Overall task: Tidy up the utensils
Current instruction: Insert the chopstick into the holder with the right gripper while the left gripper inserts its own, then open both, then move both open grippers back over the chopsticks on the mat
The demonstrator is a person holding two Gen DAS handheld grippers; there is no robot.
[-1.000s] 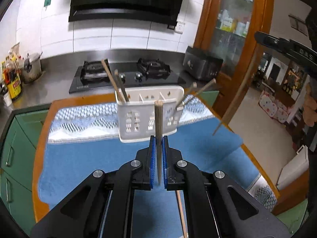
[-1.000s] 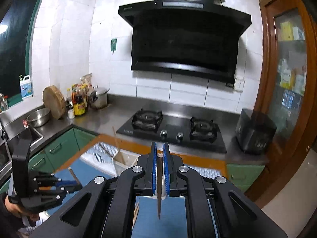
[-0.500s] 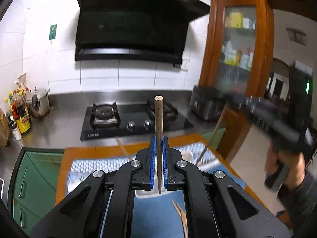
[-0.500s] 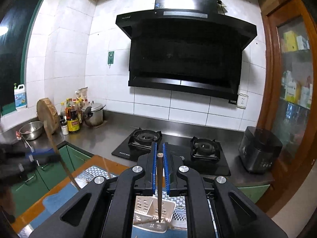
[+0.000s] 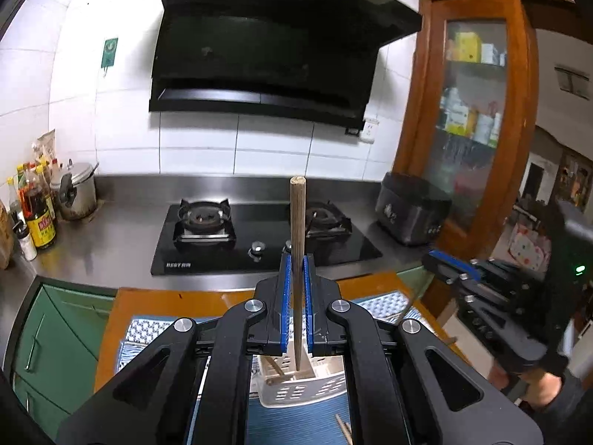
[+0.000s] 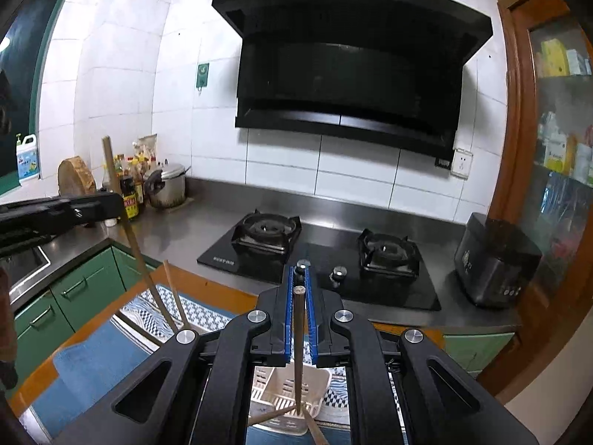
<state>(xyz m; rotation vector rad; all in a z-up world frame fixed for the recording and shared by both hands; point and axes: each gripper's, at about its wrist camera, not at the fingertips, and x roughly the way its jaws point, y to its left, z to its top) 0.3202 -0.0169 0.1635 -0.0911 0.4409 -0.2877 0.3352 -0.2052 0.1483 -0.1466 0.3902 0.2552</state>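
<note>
My left gripper (image 5: pixel 296 263) is shut on a wooden chopstick (image 5: pixel 297 222) held upright, its lower tip over the white slotted utensil holder (image 5: pixel 296 389). My right gripper (image 6: pixel 300 274) is shut on a darker chopstick (image 6: pixel 298 333), its tip down inside the same holder (image 6: pixel 289 389), which has other chopsticks leaning in it. In the right wrist view the left gripper (image 6: pixel 74 209) shows at the left with its chopstick (image 6: pixel 126 222) slanting down. In the left wrist view the right gripper (image 5: pixel 481 289) shows at the right.
The holder stands on a blue mat (image 6: pixel 85 371) on a wooden table (image 5: pixel 148 304). Loose chopsticks (image 5: pixel 343 430) lie on the mat. Behind are a steel counter with a gas hob (image 5: pixel 259 237), a pot (image 5: pixel 74 196), sauce bottles (image 5: pixel 37 211) and a black appliance (image 6: pixel 496 259).
Both grippers have tilted upright and come over the holder. The right chopstick's tip has dropped into the holder; the left chopstick now stands above it.
</note>
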